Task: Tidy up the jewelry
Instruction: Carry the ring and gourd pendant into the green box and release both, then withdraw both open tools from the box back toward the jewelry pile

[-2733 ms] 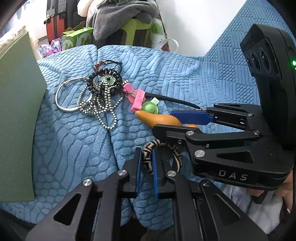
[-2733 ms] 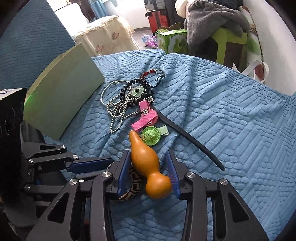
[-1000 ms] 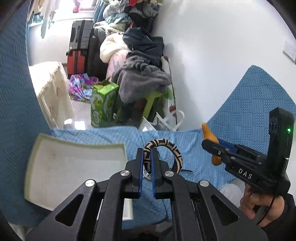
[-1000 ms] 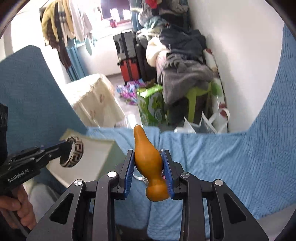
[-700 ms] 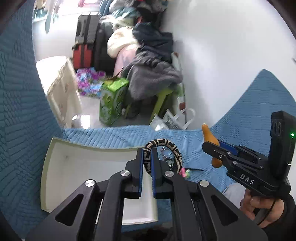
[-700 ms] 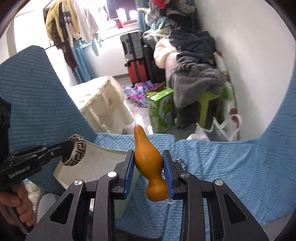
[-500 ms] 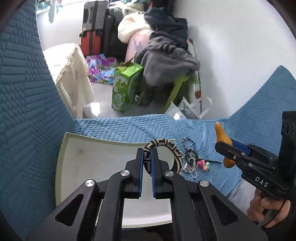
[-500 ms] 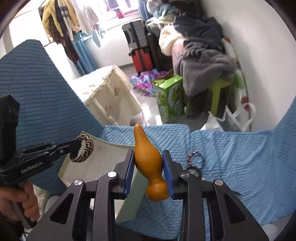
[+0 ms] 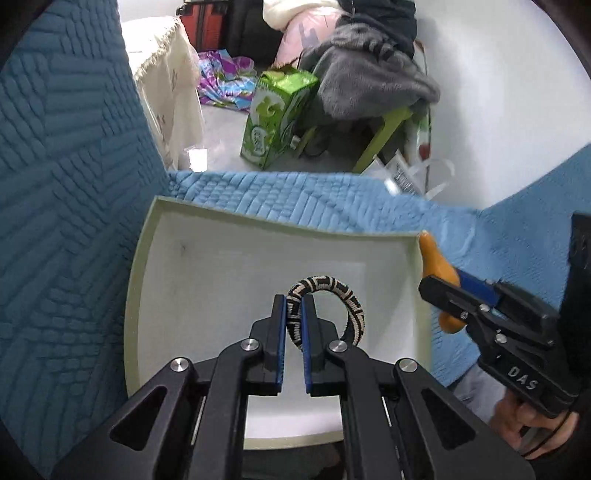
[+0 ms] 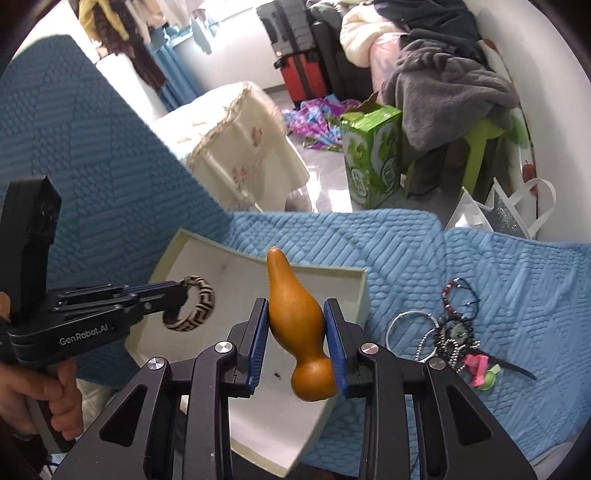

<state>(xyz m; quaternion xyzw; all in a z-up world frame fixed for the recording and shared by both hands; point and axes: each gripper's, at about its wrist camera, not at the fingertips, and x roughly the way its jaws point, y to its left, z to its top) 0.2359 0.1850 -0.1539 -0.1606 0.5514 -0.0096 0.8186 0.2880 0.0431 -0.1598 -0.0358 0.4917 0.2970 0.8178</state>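
The patterned bangle [image 9: 343,301] was clamped by the left gripper [image 9: 293,314] over the tray [image 9: 142,258]'s bare floor; the gourd [image 10: 295,314] was gripped by the right gripper [image 10: 297,325], probably above its right rim.

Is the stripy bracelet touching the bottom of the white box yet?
Cannot tell. In both wrist views the bracelet, pinched in the left gripper, overlaps the box floor, but neither shows a gap or contact plainly.

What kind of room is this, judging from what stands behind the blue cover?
Most likely a lived-in bedroom or storage room at home: a red suitcase by the far wall, a heap of clothes and blankets on a green stool, and garments hanging near the window.
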